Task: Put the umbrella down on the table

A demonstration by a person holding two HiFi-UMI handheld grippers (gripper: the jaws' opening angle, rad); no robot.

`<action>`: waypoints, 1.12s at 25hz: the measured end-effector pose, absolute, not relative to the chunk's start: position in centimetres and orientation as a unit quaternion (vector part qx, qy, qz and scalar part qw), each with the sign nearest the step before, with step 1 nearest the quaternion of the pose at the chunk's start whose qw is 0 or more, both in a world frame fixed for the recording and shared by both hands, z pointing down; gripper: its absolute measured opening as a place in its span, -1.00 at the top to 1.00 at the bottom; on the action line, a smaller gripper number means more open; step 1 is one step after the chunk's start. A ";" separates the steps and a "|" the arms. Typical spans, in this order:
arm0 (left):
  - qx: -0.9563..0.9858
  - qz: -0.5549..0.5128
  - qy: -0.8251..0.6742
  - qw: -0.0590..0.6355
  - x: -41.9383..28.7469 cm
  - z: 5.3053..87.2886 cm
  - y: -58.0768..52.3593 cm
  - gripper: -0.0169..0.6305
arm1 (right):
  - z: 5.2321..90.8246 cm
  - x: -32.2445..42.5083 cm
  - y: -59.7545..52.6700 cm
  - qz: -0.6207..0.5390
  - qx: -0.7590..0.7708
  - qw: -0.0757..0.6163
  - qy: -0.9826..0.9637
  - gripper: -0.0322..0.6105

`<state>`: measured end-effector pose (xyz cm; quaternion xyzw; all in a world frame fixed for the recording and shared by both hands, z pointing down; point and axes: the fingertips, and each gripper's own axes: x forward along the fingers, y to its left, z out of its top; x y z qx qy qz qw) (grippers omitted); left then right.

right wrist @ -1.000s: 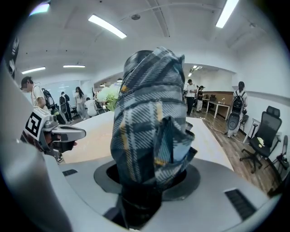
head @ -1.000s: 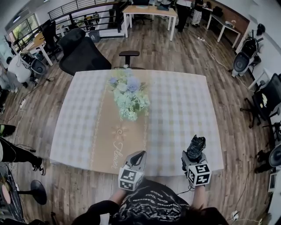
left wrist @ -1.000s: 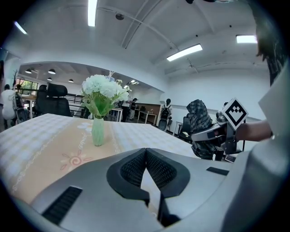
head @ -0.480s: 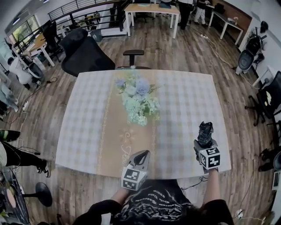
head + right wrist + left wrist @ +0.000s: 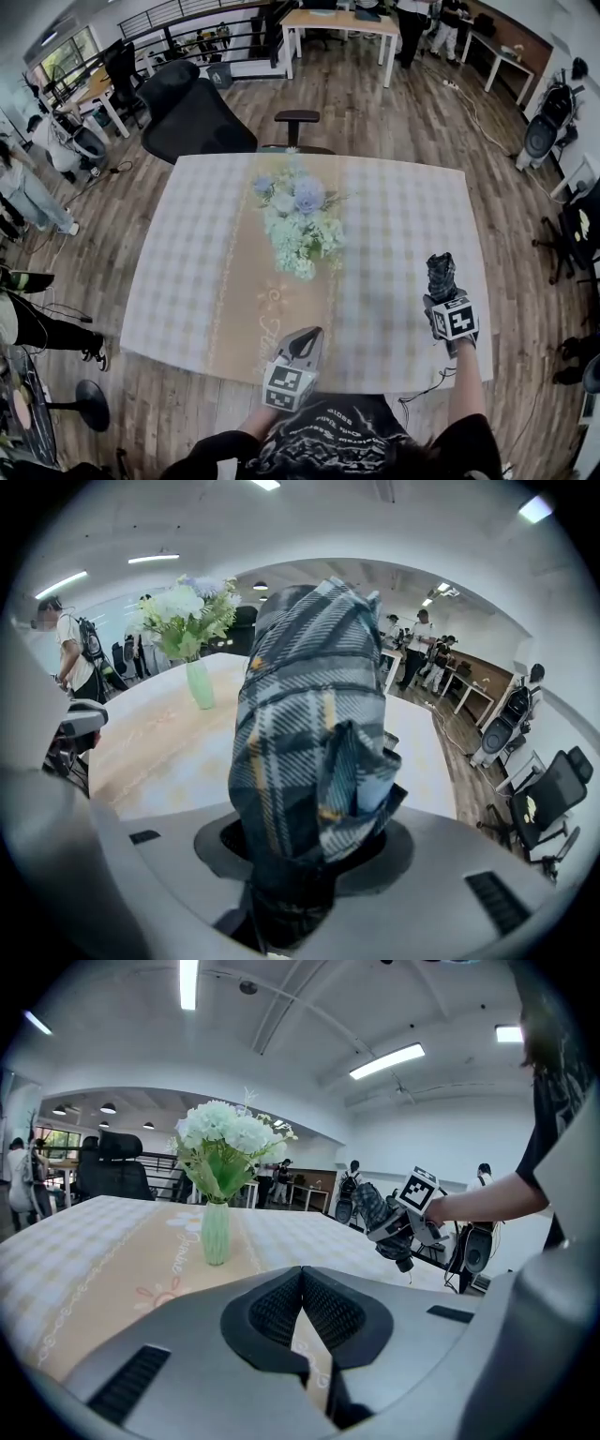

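Your right gripper (image 5: 443, 298) has its 2 jaws clamped round the lower part of the folded plaid umbrella (image 5: 302, 714). The umbrella stands up out of the grip and hangs over the right, near part of the table (image 5: 403, 206). No view shows it resting on the cloth, so I judge the put-down is not yet made. To do it well, bring the umbrella low and lean it over until its long side lies along the checked cloth, rather than setting it on its end, where a soft bundle like this would likely topple. Aim for the bare cloth ahead of you, well apart from the vase of flowers (image 5: 298, 220) and a little inward from the table's right edge (it is close on that side, and a rolling umbrella could go over). Let the jaws part only once the cloth carries the weight, then draw straight back so the fabric folds do not snag on the pads. Your left gripper (image 5: 305, 339) sits at the near edge by the tan runner (image 5: 246, 281), its 2 jaws pressed together with nothing between them. It is not needed here, so leave it clear of the landing spot.
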<state>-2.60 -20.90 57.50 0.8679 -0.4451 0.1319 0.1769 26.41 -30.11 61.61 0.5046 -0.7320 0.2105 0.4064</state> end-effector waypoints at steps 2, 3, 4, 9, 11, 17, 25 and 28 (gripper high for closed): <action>0.865 0.133 -0.452 0.173 -2.6 57.7 -21.5 0.89 | 62.1 27.1 -31.3 0.213 0.500 0.414 -0.730 0.31; 0.864 0.134 -0.455 0.172 -2.5 57.8 -21.7 0.89 | 62.4 27.5 -32.0 0.215 0.498 0.418 -0.729 0.31; 0.862 0.135 -0.458 0.171 -2.5 57.8 -21.9 0.89 | 62.7 27.8 -32.5 0.215 0.495 0.423 -0.728 0.31; 0.854 0.142 -0.468 0.176 -2.6 58.4 -22.6 0.89 | 64.1 29.2 -35.1 0.223 0.484 0.446 -0.719 0.32; 0.851 0.144 -0.472 0.178 -2.7 58.5 -22.9 0.89 | 65.0 29.7 -35.7 0.237 0.480 0.450 -0.715 0.32; 0.848 0.147 -0.476 0.182 -2.9 59.0 -23.7 0.89 | 67.0 30.7 -37.3 0.284 0.477 0.444 -0.703 0.31; 0.851 0.157 -0.467 0.181 -2.2 59.4 -23.7 0.89 | 69.1 30.8 -38.2 0.314 0.463 0.460 -0.690 0.29; 0.851 0.159 -0.468 0.180 -2.4 59.3 -23.5 0.89 | 69.7 30.7 -38.3 0.323 0.459 0.469 -0.682 0.28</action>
